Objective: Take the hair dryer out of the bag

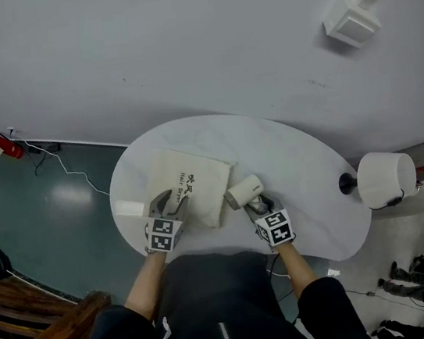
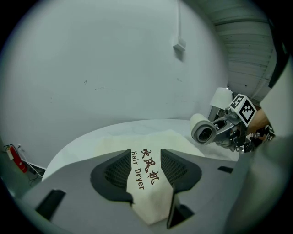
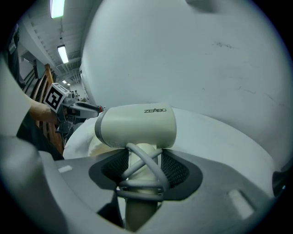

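A cream cloth bag [image 1: 189, 185] printed "Hair Dryer" lies on the white oval table [image 1: 299, 167]. My left gripper [image 1: 169, 203] is shut on the bag's near corner, and the cloth [image 2: 145, 183] runs between its jaws. A white hair dryer [image 1: 245, 192] with its grey cord wound round the handle is out of the bag, just to the right of it. My right gripper [image 1: 260, 206] is shut on the dryer's handle [image 3: 143, 157], barrel [image 3: 137, 125] across the top. In the left gripper view the dryer [image 2: 203, 129] hangs above the table at the right.
A small white block [image 1: 129, 208] lies at the table's left edge. A round white lamp [image 1: 385, 177] on a dark stand sits off the table's right end. A wooden bench [image 1: 31, 334] stands at lower left on the floor, and a red object [image 1: 6, 146] by the wall.
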